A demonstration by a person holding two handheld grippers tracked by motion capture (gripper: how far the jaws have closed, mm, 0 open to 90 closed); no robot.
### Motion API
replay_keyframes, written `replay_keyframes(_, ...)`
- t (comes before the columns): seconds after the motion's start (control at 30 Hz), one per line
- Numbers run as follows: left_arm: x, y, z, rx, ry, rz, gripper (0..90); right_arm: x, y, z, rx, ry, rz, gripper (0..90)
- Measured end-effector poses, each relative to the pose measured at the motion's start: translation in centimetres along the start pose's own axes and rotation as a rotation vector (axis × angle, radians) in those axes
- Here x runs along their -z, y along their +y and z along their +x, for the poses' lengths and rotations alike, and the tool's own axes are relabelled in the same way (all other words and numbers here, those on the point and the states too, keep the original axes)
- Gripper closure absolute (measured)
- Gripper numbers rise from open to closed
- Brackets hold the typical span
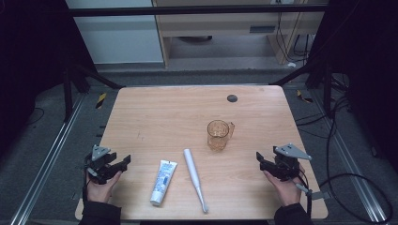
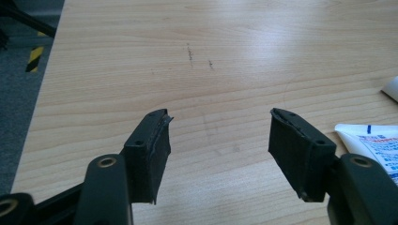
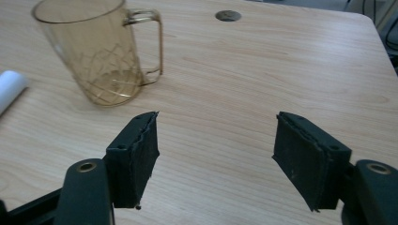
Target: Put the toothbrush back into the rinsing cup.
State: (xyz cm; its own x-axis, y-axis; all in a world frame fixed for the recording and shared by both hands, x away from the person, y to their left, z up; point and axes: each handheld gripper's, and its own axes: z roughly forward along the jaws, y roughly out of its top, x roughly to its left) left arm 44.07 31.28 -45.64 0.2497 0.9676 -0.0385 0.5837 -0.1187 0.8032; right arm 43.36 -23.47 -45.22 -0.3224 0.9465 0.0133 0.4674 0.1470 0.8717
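Currently we see table with three things laid mid-front; both grippers rest at near corners, jaws spread, nothing held. Mug upright right of centre, handle toward right gripper; clear and light, we judge careless reach could tip it. Tube lies near left gripper; hard squeeze may push paste out. Toothbrush between, round handle, may roll from closing jaws.

Lab-style recording rig, wooden table inside black metal frame, loose cables on grey carpet
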Motion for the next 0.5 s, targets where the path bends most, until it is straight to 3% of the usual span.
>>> replay_keyframes(0.17, 0.3, -0.5, -0.2, -0.010, 0.005, -0.006, 39.8, 0.3, 0.1, 1.1, 0.036, 0.052, 0.011, 36.7)
replay_keyframes(0.33, 0.6, -0.9, -0.3, -0.011, -0.009, 0.002, 40.7, 0.6, 0.2, 2.3, 0.043, 0.116, 0.024, 42.7)
replay_keyframes(0.5, 0.5, -0.9, -0.5, -0.024, 0.002, -0.001, 42.9, 0.4, 0.3, 3.6, 0.055, 0.196, 0.044, 50.4)
